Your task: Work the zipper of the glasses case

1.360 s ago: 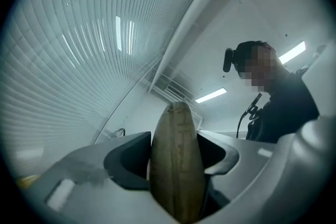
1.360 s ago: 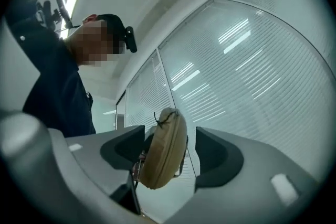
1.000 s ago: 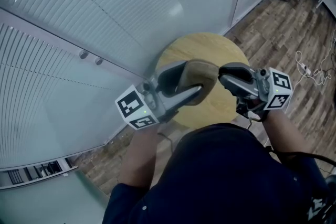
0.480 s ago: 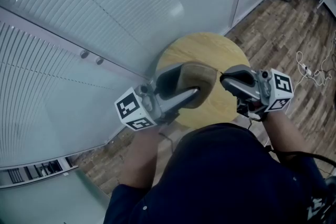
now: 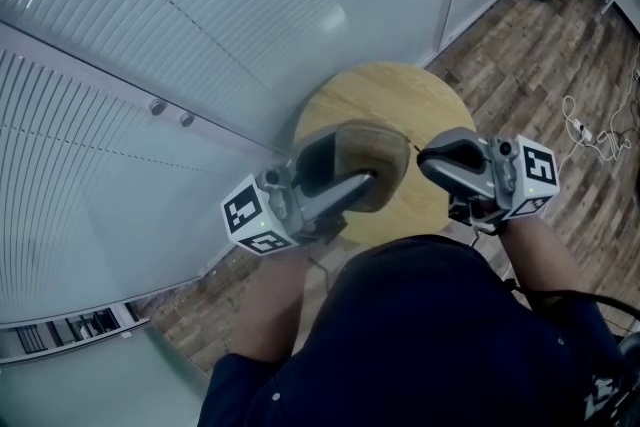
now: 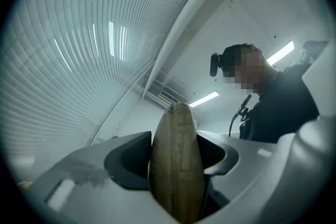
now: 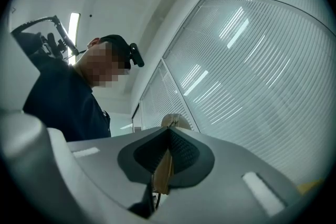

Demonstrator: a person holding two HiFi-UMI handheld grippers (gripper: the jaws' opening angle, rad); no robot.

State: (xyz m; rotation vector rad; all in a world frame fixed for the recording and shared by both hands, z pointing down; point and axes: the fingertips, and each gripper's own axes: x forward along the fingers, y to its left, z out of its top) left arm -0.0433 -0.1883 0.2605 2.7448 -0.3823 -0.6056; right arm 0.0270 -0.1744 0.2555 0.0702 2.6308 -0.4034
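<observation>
A tan glasses case [image 5: 377,158] hangs above the round wooden table [image 5: 400,90], with my left gripper [image 5: 348,167] shut on its body. In the left gripper view the case [image 6: 177,170] stands edge-on and fills the gap between the dark pads [image 6: 130,157]. My right gripper [image 5: 422,156] sits right beside the case's right end, jaws shut. In the right gripper view its ribbed pads [image 7: 181,149] pinch a thin tan zipper pull [image 7: 164,174], with a cord hanging below, and the case's end [image 7: 176,120] shows just beyond the tips.
A glass wall with blinds [image 5: 200,25] runs behind and to the left of the table. Wood-plank floor [image 5: 530,45] lies to the right, with cables [image 5: 590,130] on it. The person's dark torso [image 5: 420,335] fills the bottom of the head view.
The right gripper's jaws have closed onto the zipper pull. The left gripper and the case have shifted slightly up and to the left.
</observation>
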